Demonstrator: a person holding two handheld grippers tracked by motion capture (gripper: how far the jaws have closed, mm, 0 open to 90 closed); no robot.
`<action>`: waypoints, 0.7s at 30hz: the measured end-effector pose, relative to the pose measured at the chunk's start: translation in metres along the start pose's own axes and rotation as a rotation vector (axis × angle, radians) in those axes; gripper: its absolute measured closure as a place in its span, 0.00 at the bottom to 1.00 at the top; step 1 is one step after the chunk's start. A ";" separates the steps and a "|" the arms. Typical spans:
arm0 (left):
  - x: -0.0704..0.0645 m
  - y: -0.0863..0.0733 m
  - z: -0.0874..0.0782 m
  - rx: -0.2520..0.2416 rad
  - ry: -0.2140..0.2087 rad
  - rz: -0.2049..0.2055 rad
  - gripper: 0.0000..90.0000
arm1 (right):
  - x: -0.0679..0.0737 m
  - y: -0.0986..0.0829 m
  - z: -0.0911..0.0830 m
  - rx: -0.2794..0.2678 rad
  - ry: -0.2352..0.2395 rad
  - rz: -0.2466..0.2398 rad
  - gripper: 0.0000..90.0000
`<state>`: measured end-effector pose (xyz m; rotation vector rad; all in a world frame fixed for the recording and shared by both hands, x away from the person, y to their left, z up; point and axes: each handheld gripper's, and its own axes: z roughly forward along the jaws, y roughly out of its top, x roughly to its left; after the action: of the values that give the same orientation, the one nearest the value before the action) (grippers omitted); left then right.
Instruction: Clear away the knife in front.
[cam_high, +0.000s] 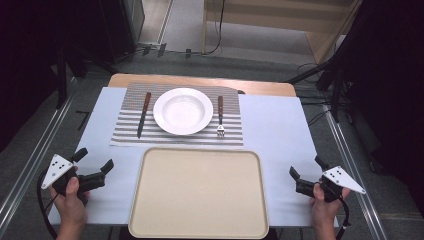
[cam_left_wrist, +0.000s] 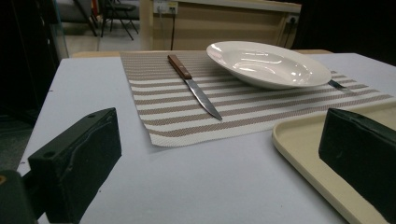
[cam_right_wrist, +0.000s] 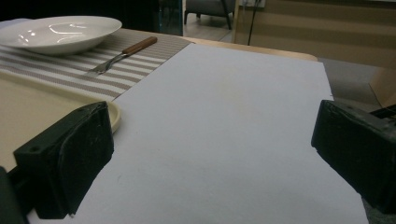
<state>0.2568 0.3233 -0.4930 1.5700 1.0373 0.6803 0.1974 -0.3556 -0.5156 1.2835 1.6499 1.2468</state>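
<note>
Currently both jaws stand wide apart, empty: left gripper (cam_high: 95, 162) near-left, right gripper (cam_high: 306, 170) near-right of tray (cam_high: 150, 210). Knife (cam_left_wrist: 195, 87) lies far-left on placemat (cam_left_wrist: 154, 98), beside plate (cam_left_wrist: 266, 63). Risk: the flat blade slips at pickup.

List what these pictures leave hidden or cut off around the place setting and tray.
- Fork: in the left gripper view the plate hides all but its tip.
- Tray: its near edge is cut off by the bottom of the high view.
- Knife: blade edge too small to judge in the high view.
- Plate: its left side is cut off in the right gripper view.
</note>
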 end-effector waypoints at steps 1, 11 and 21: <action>0.000 0.000 0.000 0.000 0.002 -0.003 0.00 | 0.000 0.000 0.001 -0.001 -0.004 0.000 0.00; 0.001 0.010 0.007 0.013 0.004 -0.027 0.00 | 0.001 0.002 0.003 -0.003 0.022 -0.023 0.00; -0.015 0.043 0.028 0.036 0.029 0.017 0.00 | 0.008 0.004 -0.001 -0.020 0.051 -0.017 0.00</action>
<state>0.2849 0.2956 -0.4573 1.6060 1.0635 0.7016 0.1955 -0.3481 -0.5115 1.2319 1.6768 1.2926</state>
